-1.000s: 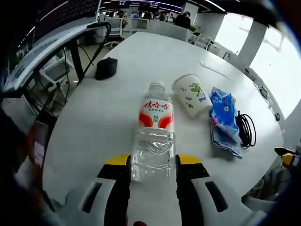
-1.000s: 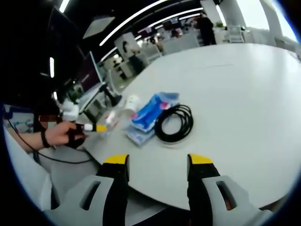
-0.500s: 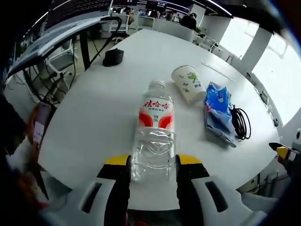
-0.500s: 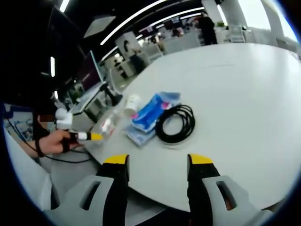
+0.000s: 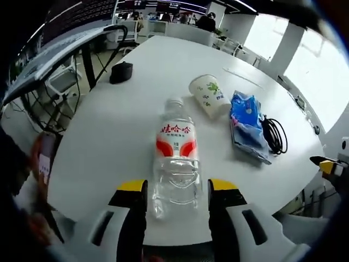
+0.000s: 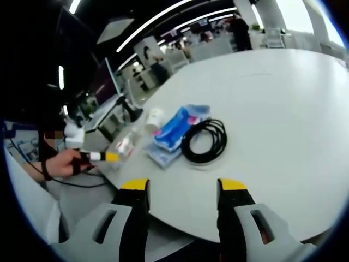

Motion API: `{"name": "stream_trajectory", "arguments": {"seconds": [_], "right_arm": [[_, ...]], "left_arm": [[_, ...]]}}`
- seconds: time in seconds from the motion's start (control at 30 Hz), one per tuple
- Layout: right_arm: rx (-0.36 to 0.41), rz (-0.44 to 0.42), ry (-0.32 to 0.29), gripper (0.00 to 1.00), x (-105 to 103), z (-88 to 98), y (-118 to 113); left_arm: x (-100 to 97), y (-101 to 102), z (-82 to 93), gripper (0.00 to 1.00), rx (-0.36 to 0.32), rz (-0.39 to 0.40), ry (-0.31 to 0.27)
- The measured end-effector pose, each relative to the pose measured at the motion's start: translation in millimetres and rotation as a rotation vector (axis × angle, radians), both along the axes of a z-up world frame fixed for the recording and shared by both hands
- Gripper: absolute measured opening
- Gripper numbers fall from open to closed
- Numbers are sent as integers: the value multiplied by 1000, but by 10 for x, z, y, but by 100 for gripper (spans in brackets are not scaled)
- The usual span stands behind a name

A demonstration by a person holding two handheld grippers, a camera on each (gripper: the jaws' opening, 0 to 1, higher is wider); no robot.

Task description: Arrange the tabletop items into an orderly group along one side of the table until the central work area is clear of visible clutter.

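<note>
A clear water bottle [image 5: 175,164] with a red and white label lies on the white table [image 5: 103,136], cap pointing away, between the jaws of my left gripper [image 5: 178,188]. The jaws stand slightly apart from its sides, open. Past it lie a tipped paper cup [image 5: 208,96], a blue packet [image 5: 246,123] and a coiled black cable [image 5: 275,136]. In the right gripper view my right gripper [image 6: 182,188] is open over the table's near edge, empty, short of the cable [image 6: 204,141], packet [image 6: 175,126], cup [image 6: 154,118] and bottle [image 6: 126,145].
A small black object [image 5: 121,72] rests near the table's far left edge. Desks, chairs and monitors stand beyond the table. A person's hand [image 6: 60,164] holds the left gripper [image 6: 106,157] at the table edge. The wide table surface [image 6: 283,109] spreads to the right.
My left gripper's jaws have widened a little and stand off the bottle's sides. The left view has shifted slightly. The right gripper has stayed put.
</note>
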State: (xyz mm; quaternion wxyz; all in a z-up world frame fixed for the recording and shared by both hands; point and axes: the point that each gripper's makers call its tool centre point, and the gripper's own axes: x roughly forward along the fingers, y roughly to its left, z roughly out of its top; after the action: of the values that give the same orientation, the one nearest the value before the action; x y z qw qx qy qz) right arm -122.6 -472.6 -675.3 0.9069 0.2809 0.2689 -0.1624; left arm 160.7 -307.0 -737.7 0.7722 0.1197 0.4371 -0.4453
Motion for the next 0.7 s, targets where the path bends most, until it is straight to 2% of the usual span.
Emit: {"name": "stream_trajectory", "arguments": {"seconds": [0.33, 0.7], "right_arm": [[0, -4, 0, 48, -20, 26, 10], [3, -7, 8, 48, -55, 22, 4]], "left_arm": [[147, -161, -35, 44, 20, -27, -9], [158, -348, 30, 45, 19, -52, 3]]}}
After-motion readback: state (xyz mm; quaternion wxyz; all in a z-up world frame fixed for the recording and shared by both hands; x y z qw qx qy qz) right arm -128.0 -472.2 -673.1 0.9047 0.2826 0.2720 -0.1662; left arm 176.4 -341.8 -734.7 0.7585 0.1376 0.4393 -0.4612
